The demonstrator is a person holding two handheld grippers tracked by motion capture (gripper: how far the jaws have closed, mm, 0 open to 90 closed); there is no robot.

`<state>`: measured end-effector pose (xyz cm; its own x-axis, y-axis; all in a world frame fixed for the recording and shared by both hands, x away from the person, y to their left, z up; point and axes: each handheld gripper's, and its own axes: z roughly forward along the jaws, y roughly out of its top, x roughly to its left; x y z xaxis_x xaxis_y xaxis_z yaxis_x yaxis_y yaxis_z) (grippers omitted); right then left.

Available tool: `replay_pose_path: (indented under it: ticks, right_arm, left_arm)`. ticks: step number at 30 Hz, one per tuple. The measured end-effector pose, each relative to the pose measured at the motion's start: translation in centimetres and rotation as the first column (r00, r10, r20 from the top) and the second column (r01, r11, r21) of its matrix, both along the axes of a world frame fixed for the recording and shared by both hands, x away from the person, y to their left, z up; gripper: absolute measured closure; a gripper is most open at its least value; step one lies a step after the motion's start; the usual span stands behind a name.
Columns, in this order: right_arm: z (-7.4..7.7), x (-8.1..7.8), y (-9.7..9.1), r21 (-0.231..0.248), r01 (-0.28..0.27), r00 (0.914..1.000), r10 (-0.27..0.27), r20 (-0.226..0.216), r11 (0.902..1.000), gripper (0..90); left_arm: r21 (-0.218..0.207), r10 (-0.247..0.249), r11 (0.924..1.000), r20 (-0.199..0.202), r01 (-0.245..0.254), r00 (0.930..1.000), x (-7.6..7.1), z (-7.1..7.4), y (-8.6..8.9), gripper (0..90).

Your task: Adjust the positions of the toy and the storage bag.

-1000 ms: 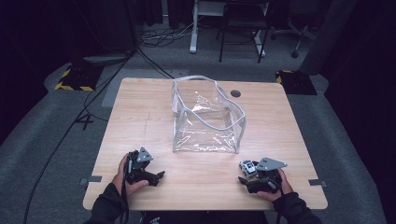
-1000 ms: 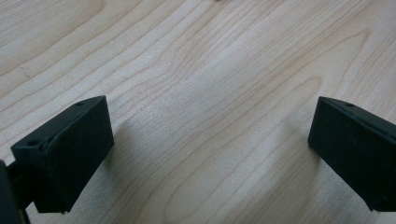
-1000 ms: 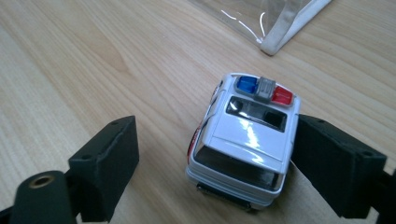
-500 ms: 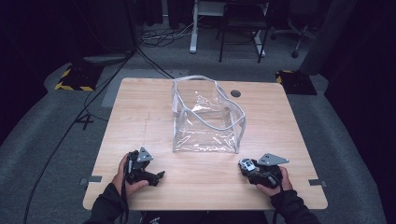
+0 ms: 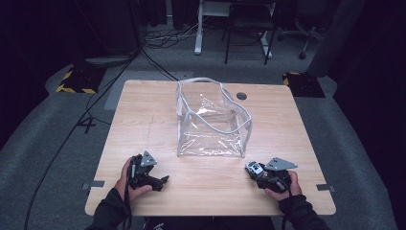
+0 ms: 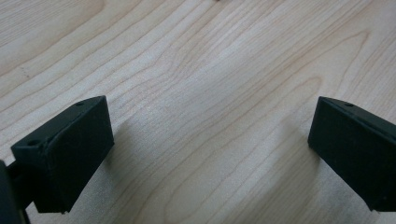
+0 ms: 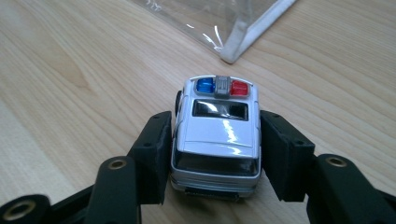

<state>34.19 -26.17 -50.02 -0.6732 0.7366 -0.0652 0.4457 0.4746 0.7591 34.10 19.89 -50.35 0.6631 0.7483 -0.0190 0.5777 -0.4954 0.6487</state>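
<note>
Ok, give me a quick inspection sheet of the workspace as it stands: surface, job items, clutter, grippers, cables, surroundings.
Surface: wooden table, light grain, with a dark round hole near the far edge.
Job's things: white toy police car on the table, near side, right; clear plastic bag standing open at the middle, empty as far as can be seen.
Clutter: nothing seen.
Grippers: right gripper has just been closing and its pads press the car's sides; left gripper open over bare wood, nothing between the jaws.
Cables: a cable runs across the floor at the left.
Surroundings: grey floor, dark room, desk legs and a chair behind.
</note>
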Motion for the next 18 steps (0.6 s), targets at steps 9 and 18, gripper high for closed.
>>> replay_pose_path:
  ticks: [9,18]
  right_arm:
    - [0.1,1.2,-2.1,-0.012,0.077,0.9970,-0.077,0.008,0.9970,47.7]
    - [0.1,3.7,-5.5,0.023,0.181,0.9834,-0.181,0.007,0.9832,47.7]
  left_arm:
    - [0.000,0.000,1.0000,0.000,0.000,1.0000,0.0,0.0,0.0,0.3]
    - [-0.001,0.001,1.0000,0.001,-0.001,1.0000,0.0,0.0,0.0,0.3]
